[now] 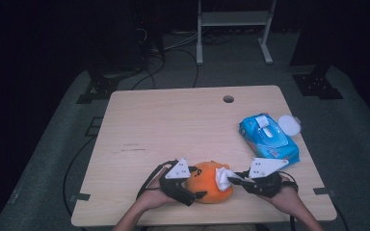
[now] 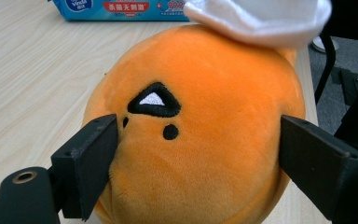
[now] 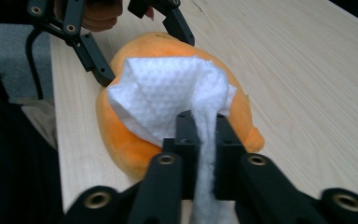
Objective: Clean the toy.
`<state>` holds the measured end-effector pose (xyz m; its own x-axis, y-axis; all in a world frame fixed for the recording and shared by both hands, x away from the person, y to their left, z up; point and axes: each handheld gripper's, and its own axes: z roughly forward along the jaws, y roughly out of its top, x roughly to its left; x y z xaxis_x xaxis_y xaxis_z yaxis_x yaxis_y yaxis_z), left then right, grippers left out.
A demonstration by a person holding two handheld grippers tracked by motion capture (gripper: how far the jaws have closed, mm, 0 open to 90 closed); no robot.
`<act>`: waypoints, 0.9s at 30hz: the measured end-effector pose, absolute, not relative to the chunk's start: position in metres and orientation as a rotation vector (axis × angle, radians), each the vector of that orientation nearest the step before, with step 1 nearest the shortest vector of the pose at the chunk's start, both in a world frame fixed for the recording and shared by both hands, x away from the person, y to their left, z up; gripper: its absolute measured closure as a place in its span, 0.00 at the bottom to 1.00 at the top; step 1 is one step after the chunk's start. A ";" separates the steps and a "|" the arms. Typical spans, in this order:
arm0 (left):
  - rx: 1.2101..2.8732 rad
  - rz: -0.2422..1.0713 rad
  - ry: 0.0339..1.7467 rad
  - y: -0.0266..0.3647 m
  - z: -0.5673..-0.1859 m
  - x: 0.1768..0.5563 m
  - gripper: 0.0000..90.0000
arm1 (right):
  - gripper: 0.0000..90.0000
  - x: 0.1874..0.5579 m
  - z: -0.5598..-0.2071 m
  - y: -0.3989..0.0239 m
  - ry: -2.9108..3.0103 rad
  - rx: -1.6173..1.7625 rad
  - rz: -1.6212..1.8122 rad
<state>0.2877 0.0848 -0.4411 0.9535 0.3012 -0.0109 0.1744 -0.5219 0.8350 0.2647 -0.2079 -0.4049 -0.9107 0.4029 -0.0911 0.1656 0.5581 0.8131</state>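
Note:
An orange plush toy (image 1: 208,183) lies near the table's front edge. My left gripper (image 1: 192,189) is shut on the plush toy (image 2: 196,126), one jaw pressed on each flank, its black stitched face toward the camera. A white wet wipe (image 1: 223,177) rests on the toy's top right side. My right gripper (image 1: 235,179) is shut on the wipe (image 3: 177,93), which runs as a strip between the two pads (image 3: 186,128) and fans out over the plush toy (image 3: 126,144). The left gripper (image 3: 135,46) also appears beyond the toy in the right gripper view.
A blue pack of wet wipes (image 1: 268,136) lies at the table's right side, with a white round lid (image 1: 289,125) by its far end at the table edge. A cable hole (image 1: 228,99) sits near the far edge. A metal frame (image 1: 233,29) stands on the floor beyond.

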 end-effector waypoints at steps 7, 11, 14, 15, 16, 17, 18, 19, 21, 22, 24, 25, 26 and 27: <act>2.130 0.165 0.337 0.083 -0.440 0.288 0.16 | 0.94 0.265 -0.392 -0.226 2.504 0.537 1.315; 2.131 0.168 0.333 0.082 -0.440 0.288 0.16 | 0.93 0.264 -0.393 -0.214 2.528 0.497 1.312; 2.131 0.171 0.326 0.081 -0.440 0.287 0.16 | 0.84 0.267 -0.396 -0.198 2.555 0.457 1.291; 2.135 0.172 0.322 0.081 -0.439 0.287 0.16 | 0.81 0.269 -0.398 -0.193 2.555 0.466 1.283; 2.139 0.174 0.313 0.081 -0.440 0.286 0.16 | 0.78 0.272 -0.399 -0.189 2.567 0.470 1.288; 2.148 0.178 0.300 0.081 -0.439 0.285 0.16 | 0.72 0.275 -0.401 -0.186 2.578 0.473 1.292; 2.151 0.179 0.296 0.081 -0.439 0.285 0.16 | 0.69 0.277 -0.402 -0.183 2.583 0.485 1.302; 2.151 0.179 0.294 0.081 -0.439 0.285 0.16 | 0.68 0.278 -0.403 -0.181 2.594 0.500 1.318; 2.154 0.179 0.286 0.081 -0.440 0.285 0.16 | 0.61 0.280 -0.406 -0.178 2.621 0.502 1.337; 2.158 0.179 0.286 0.080 -0.440 0.284 0.16 | 0.58 0.280 -0.408 -0.176 2.632 0.513 1.348; 2.163 0.178 0.276 0.079 -0.441 0.283 0.16 | 0.57 0.280 -0.413 -0.174 2.640 0.525 1.370; 2.169 0.180 0.272 0.079 -0.441 0.283 0.15 | 0.57 0.279 -0.418 -0.172 2.633 0.526 1.373; 2.175 0.173 0.264 0.078 -0.441 0.282 0.14 | 0.58 0.278 -0.421 -0.171 2.626 0.530 1.376; 2.178 0.163 0.260 0.078 -0.442 0.281 0.12 | 0.59 0.277 -0.424 -0.169 2.616 0.528 1.379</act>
